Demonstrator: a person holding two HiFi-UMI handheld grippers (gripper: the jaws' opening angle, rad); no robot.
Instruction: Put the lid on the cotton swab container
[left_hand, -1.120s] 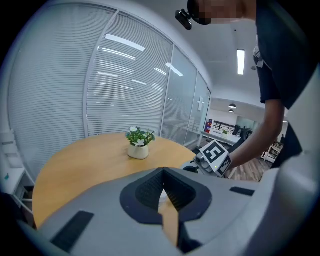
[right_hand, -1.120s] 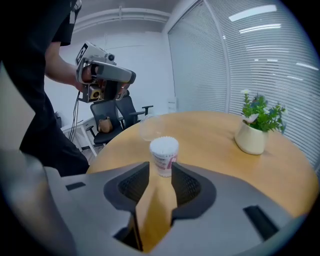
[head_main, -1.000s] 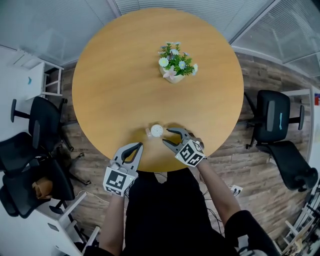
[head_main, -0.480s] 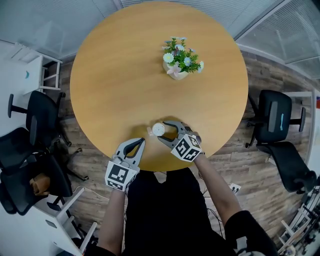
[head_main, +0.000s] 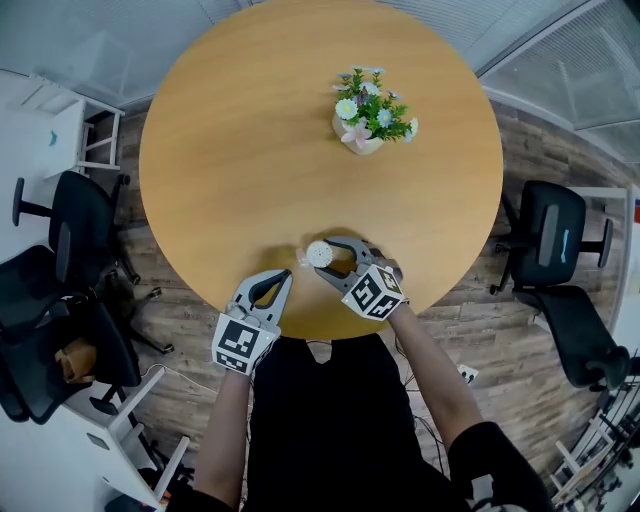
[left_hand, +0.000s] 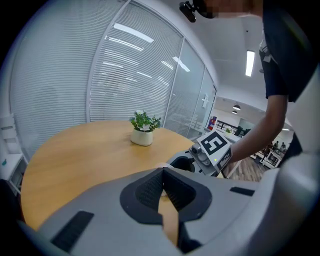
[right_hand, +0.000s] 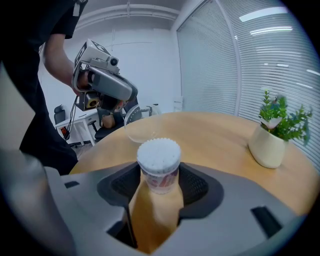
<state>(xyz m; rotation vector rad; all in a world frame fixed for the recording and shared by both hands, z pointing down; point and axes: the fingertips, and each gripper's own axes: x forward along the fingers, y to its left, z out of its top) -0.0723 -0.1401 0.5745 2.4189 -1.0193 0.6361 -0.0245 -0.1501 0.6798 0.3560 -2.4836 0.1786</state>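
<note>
right claw (head_main: 323, 258): jaws spread wide, having just been opening. The cotton swab container (right_hand: 159, 160) stands upright between them, with a ribbed pad close to each side. No squeeze on it is evident.
cotton swab container: stands on the worktop (head_main: 250, 150) inside the right claw's jaws, near their tips. Its top is uncovered and the packed white swab heads show.
lid (right_hand: 142, 131): clear and round, not fitted. It lies on the worktop just beyond the right claw's tips and a little left of the line the claw points along. It sits close behind the container, clear of both jaws.
left claw (head_main: 285, 277): jaws closed tip to tip, nothing between them. It tilts downward over the near edge of the worktop. The container and lid lie ahead of its tips and slightly to the right.
claws, relation: the right claw sits to the right of the left claw and a little ahead of it, and the two are apart.
potted plant (head_main: 372, 118): white pot with green leaves and pale flowers. It stands well beyond both claws, ahead and to the right of the right claw.
worktop: round, wood-coloured.
office chairs (head_main: 545, 240): black, on the floor (head_main: 480, 310), well off to either side of the claws.
</note>
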